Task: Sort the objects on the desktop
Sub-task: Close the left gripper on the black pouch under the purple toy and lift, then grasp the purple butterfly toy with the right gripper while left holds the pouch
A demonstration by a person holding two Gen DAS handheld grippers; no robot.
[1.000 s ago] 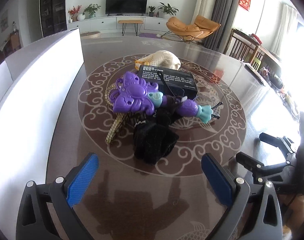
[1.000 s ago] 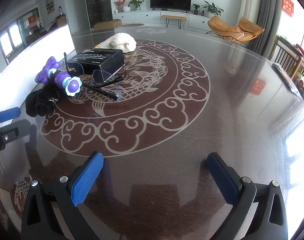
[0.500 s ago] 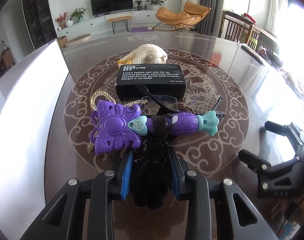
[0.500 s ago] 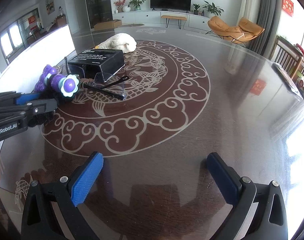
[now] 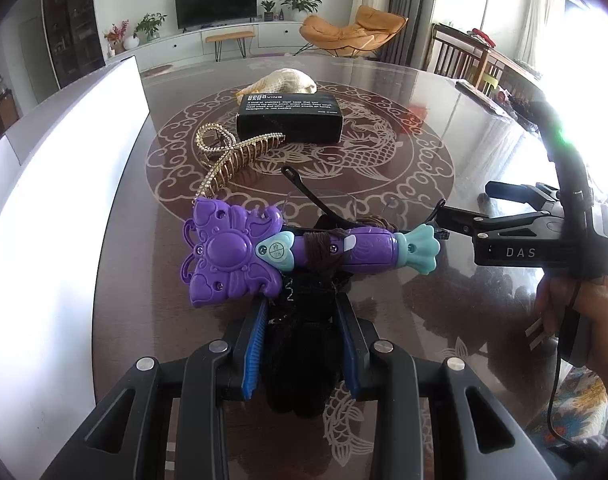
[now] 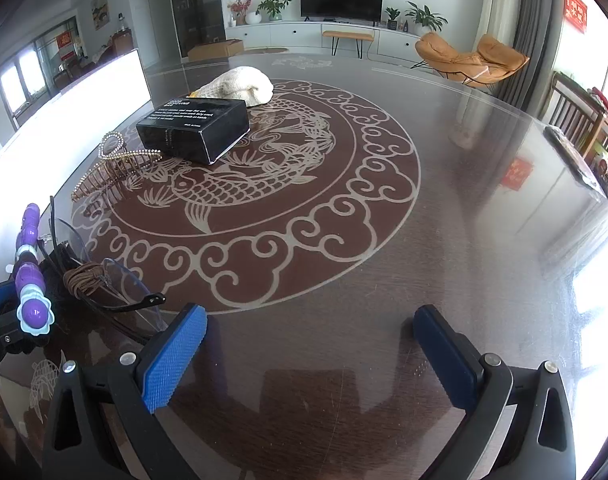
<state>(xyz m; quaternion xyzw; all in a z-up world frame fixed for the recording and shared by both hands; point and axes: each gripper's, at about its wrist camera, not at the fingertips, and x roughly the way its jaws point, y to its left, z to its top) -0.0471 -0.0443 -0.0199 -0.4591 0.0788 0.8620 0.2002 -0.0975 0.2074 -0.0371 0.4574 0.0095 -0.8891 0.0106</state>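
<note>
Daylight, bright. Window (image 5: 584, 40) on the right blown out white in both views. Glossy desk (image 6: 484, 220) carries streaky glare and reflections. White panel (image 5: 55, 184) at left overexposed. Heavy fisheye bending, dark vignette at corners. Focus sharp; soft shadows under fingers (image 6: 171, 360).

Toy wand (image 5: 304, 252) lies across glove (image 5: 299, 344); box (image 5: 289, 118) behind.

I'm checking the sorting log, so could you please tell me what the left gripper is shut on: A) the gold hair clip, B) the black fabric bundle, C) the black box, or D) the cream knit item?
B: in the left wrist view the left gripper has its blue pads pressed on both sides of the black fabric bundle.
</note>
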